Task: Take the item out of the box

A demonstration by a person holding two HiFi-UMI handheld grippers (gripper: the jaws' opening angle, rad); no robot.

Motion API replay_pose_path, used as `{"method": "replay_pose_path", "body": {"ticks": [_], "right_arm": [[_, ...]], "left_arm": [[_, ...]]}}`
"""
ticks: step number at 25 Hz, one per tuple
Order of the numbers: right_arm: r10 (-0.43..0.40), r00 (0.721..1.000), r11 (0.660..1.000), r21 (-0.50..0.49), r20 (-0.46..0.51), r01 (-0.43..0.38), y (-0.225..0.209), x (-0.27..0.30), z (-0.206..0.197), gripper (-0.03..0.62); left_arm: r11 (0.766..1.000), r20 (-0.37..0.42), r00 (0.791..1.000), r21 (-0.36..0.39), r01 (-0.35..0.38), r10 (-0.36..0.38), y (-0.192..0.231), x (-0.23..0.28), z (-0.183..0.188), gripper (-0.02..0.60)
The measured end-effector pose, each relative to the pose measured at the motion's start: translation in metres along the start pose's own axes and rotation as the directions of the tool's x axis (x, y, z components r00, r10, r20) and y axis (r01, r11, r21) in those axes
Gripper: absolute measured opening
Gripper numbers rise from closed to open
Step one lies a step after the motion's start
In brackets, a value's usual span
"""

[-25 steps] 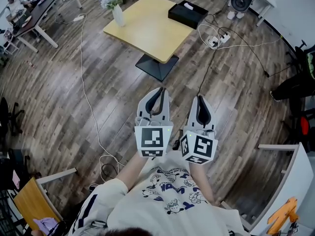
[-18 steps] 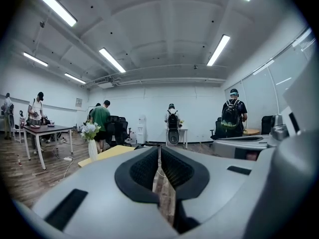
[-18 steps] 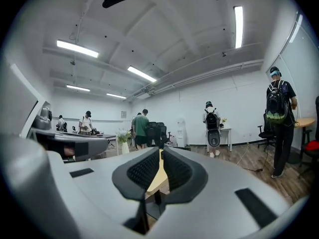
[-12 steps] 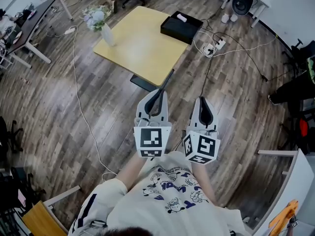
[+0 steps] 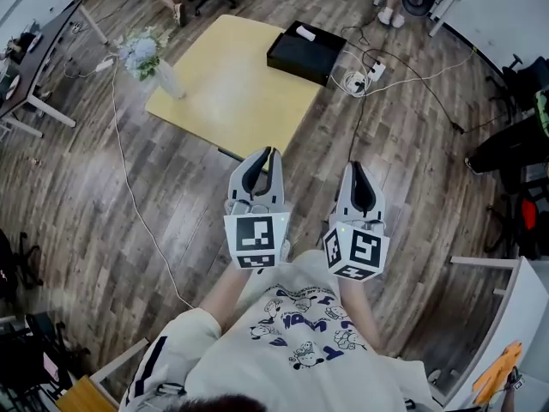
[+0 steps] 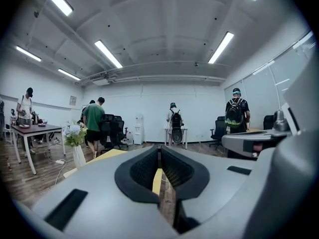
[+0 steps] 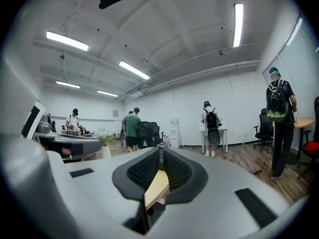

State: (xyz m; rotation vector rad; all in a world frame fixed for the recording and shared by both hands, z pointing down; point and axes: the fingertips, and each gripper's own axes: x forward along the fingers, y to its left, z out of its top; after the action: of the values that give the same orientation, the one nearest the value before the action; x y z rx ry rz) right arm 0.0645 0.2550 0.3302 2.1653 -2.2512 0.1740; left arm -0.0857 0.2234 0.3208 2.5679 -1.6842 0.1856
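Observation:
A black open box (image 5: 300, 55) sits on the far right corner of a yellow table (image 5: 225, 93), and a small white item (image 5: 306, 33) lies at its far edge. Both grippers are held side by side in front of the person's chest, well short of the table. The left gripper (image 5: 266, 153) is shut with nothing in it, its tips meeting (image 6: 159, 149). The right gripper (image 5: 357, 166) is shut too and holds nothing (image 7: 161, 151). A strip of the yellow table (image 7: 158, 185) shows between the right jaws.
A vase of flowers (image 5: 153, 62) stands on the table's left corner. A power strip (image 5: 355, 81) and cables lie on the wood floor beyond the table, and a white cable (image 5: 127, 187) runs along the left. Several people (image 6: 92, 123) stand at the back of the room.
The table and box have drawn closer and slid left in the head view as the person walks toward them. Both grippers stay shut and level in front of the chest.

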Motion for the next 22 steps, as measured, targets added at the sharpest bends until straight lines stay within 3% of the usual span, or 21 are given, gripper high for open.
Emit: {"method": "replay_pose_path", "body": {"ticks": [13,22], "right_arm": [[-0.016,0.999,1.000,0.008,-0.044,0.016,-0.021,0.064,-0.008,0.043],[0.027,0.999,1.000,0.001,-0.032,-0.027,-0.049,0.139,0.001,0.043]], "left_arm": [[1.000,-0.052,0.998,-0.018,0.022,-0.023,0.002,0.067,-0.009,0.031],[1.000,-0.049,0.999,-0.022,-0.021,0.020,0.007,0.139,-0.004,0.031]]}}
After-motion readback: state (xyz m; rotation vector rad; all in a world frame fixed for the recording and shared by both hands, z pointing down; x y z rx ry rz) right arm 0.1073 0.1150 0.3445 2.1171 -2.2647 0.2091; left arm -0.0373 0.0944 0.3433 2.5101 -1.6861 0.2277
